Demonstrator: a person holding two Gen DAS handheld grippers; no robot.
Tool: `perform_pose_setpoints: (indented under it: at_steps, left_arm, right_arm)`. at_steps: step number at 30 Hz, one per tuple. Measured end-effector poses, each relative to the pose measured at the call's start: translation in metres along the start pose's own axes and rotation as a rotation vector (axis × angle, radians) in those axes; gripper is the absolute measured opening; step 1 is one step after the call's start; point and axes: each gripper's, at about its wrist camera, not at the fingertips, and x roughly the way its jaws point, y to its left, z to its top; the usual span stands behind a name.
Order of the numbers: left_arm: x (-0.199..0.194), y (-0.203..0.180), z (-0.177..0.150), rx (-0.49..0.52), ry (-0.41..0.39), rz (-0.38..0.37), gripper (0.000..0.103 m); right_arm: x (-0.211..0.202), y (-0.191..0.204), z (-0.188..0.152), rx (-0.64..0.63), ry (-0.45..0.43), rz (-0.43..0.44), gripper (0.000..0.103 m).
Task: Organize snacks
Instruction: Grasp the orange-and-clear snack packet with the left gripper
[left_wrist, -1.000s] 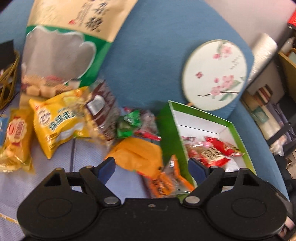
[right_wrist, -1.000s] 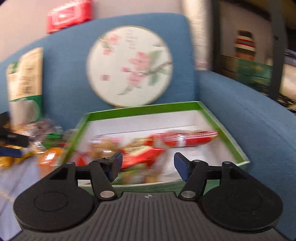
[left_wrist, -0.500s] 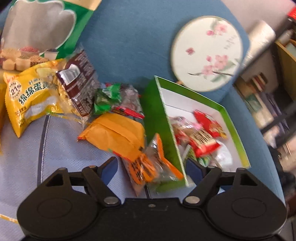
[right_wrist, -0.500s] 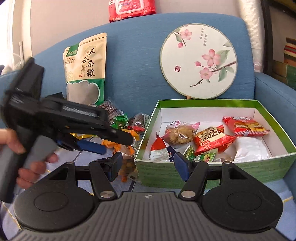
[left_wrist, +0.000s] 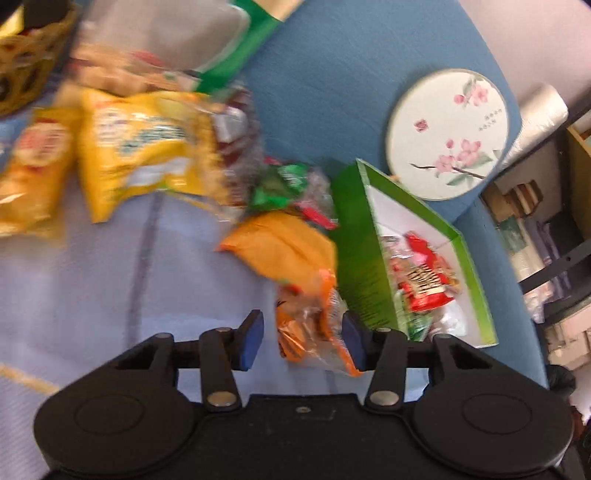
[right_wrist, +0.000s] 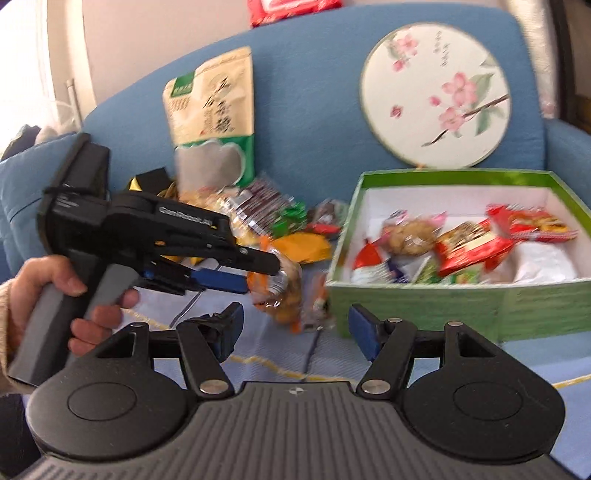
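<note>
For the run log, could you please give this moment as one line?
left gripper: open, straddling orange packet | right gripper: open, empty | box: holds snacks

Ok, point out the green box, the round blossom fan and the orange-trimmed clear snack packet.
green box (right_wrist: 417, 301): right wrist view, front outer wall.
round blossom fan (right_wrist: 436, 92): right wrist view, middle of its face.
orange-trimmed clear snack packet (left_wrist: 314, 328): left wrist view, packet's middle, between the left gripper's fingers.

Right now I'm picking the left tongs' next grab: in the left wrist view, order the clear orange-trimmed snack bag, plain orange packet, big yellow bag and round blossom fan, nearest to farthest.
1. Clear orange-trimmed snack bag, between the open left tongs.
2. Plain orange packet, just beyond, beside the green box.
3. Big yellow bag, far left.
4. Round blossom fan, far right, against the sofa back.
</note>
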Motion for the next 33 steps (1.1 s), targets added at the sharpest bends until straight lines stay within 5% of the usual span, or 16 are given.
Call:
perform_pose_setpoints:
  at_steps: [3, 5, 8, 18, 23, 29, 30, 31, 32, 33]
  left_arm:
    - [-0.011, 0.012, -0.008, 0.024, -0.004, 0.082, 0.056]
    - [-0.018, 0.020, -0.010, 0.000, -0.017, 0.095, 0.081]
    - [-0.025, 0.023, -0.008, -0.030, -0.051, 0.075, 0.098]
    - [0.007, -0.010, 0.005, 0.047, 0.006, 0.002, 0.103]
    - [0.023, -0.005, 0.006, 0.049, 0.055, 0.005, 0.079]
    - [0.028, -0.002, 0.005, 0.020, 0.067, -0.004, 0.078]
    - [0.029, -0.003, 0.005, 0.022, 0.072, -0.006, 0.073]
    - [0.031, -0.004, 0.004, 0.028, 0.087, -0.021, 0.049]
    - [0.029, -0.006, 0.003, 0.038, 0.087, -0.021, 0.043]
    - [0.026, -0.009, 0.002, 0.051, 0.084, -0.015, 0.042]
  right_arm:
    - [0.005, 0.010, -0.003, -0.020, 0.018, 0.035, 0.103]
    - [0.009, 0.014, -0.005, -0.033, 0.035, 0.049, 0.103]
    - [0.018, 0.018, -0.005, -0.027, 0.063, 0.065, 0.103]
    - [0.052, 0.034, -0.004, -0.147, 0.099, -0.003, 0.103]
    - [0.062, 0.027, -0.004, -0.122, 0.089, -0.015, 0.102]
    - [0.082, 0.022, -0.005, -0.104, 0.119, -0.039, 0.095]
    - [0.085, 0.022, -0.006, -0.098, 0.117, -0.044, 0.089]
    - [0.086, 0.022, -0.006, -0.093, 0.117, -0.045, 0.073]
    - [0.087, 0.022, -0.006, -0.087, 0.127, -0.045, 0.071]
    - [0.085, 0.022, -0.006, -0.080, 0.130, -0.049, 0.051]
